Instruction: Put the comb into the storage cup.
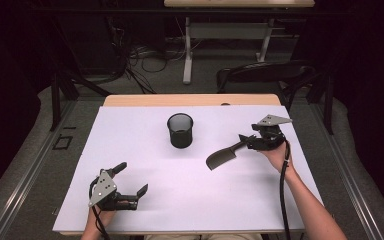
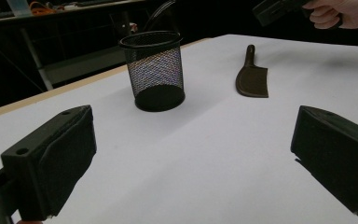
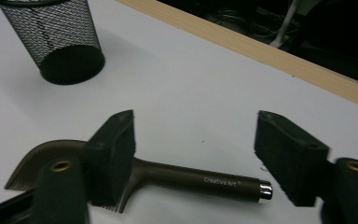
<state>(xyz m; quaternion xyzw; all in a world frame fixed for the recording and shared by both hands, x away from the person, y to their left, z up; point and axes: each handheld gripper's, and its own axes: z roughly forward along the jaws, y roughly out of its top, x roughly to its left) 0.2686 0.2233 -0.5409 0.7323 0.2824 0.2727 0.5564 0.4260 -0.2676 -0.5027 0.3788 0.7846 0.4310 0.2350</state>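
- The brown brush (image 3: 186, 179) is seen lying flat on the white counter (image 1: 145, 150), to the right of the mesh cup (image 1: 180, 130) and well apart from it.
- The right hand-held gripper (image 3: 193, 161) is held over the brush handle; its jaws stand apart on either side, with no pad pressing on it.
- The left hand-held gripper (image 1: 132, 177) is held near the front edge, jaws wide apart, nothing between them.
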